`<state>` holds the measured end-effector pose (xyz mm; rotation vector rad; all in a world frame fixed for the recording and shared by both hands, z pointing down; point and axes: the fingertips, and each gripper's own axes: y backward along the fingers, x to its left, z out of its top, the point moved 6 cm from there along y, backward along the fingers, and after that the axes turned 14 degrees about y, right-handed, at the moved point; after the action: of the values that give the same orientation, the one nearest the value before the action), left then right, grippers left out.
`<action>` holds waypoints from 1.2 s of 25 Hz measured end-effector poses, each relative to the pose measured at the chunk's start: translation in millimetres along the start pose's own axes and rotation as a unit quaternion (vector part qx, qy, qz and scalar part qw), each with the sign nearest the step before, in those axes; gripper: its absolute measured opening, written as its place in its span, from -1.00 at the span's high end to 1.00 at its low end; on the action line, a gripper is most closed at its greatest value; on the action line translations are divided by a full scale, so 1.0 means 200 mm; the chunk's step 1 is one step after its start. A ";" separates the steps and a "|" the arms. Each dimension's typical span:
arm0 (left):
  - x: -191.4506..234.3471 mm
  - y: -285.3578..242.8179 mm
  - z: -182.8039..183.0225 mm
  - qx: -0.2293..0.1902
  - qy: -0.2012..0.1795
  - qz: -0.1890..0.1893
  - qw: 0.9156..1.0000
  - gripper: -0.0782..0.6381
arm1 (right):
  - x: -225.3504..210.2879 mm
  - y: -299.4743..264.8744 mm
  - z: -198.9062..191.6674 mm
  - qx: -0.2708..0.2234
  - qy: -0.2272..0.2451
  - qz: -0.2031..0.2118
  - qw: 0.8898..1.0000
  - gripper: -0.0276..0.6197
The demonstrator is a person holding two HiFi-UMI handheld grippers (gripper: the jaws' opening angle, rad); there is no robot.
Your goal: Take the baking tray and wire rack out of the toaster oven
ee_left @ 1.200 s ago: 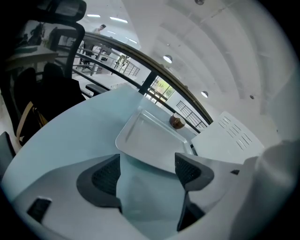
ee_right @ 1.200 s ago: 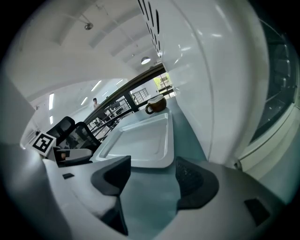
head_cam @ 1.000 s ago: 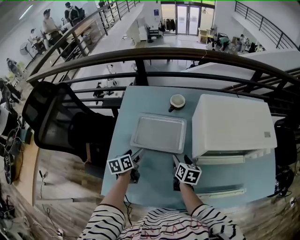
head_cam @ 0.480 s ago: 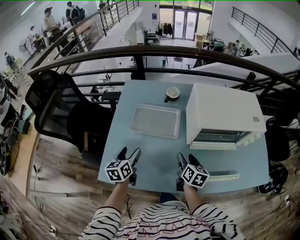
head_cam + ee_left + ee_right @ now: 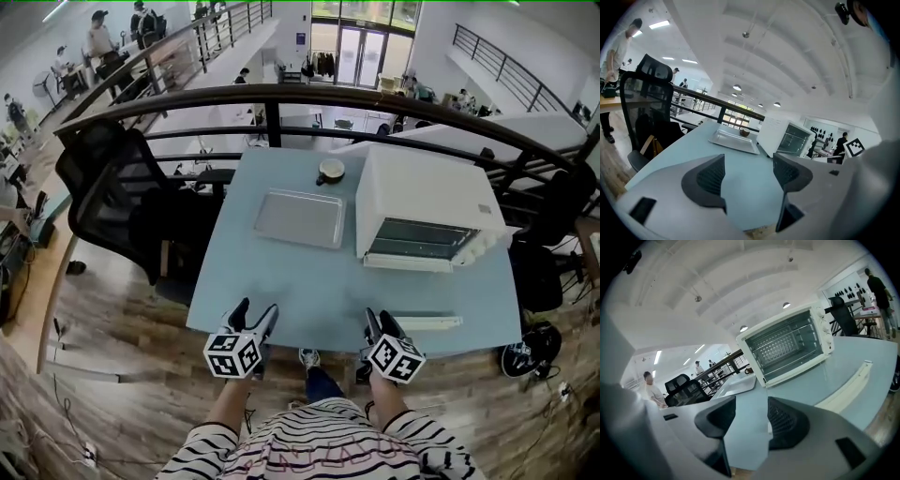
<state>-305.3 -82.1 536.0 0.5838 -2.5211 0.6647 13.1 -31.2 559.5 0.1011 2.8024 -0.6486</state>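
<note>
Left gripper (image 5: 256,310) hangs over the desk's (image 5: 291,281) near edge, left of centre. Its jaws are apart, with only bare desktop between them. Off the desk's left edge stands a black mesh chair (image 5: 112,202). The baking tray (image 5: 300,217) lies flat near the far edge, left of the toaster oven (image 5: 427,211), with a cup (image 5: 330,170) just beyond it.

The head view shows the oven's mouth only as a dark slot. The right gripper view looks straight in and shows the wire rack (image 5: 780,345) on its rails inside. The oven door (image 5: 427,322) is folded down flat, its pale handle reaching almost to the near edge.

Just left of that handle is the right gripper (image 5: 380,321). Its jaws have just been closing partway but are apart, with nothing between them.

Both striped forearms reach forward side by side, with the grippers aimed at the far edge and tipped slightly down. Bare desktop lies open between the grippers and the tray.
</note>
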 end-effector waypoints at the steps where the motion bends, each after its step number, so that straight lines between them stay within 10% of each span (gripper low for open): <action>1: -0.02 0.03 -0.03 0.000 -0.002 -0.003 1.000 -0.16 | -0.02 0.04 -0.02 0.000 0.000 -0.004 1.000 0.22; 15: -0.48 0.10 -0.28 0.027 -0.042 -0.082 0.995 0.08 | -0.32 0.35 0.01 -0.037 -0.028 -0.045 0.998 0.26; 30: -1.10 -0.59 -0.32 0.038 -0.036 -0.135 0.989 0.10 | -0.99 0.20 0.44 -0.107 -0.070 -0.037 0.991 0.34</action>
<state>-48.7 -80.8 509.9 0.9731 -2.4270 0.6501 229.7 -36.4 519.2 -0.0865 2.7280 -0.3510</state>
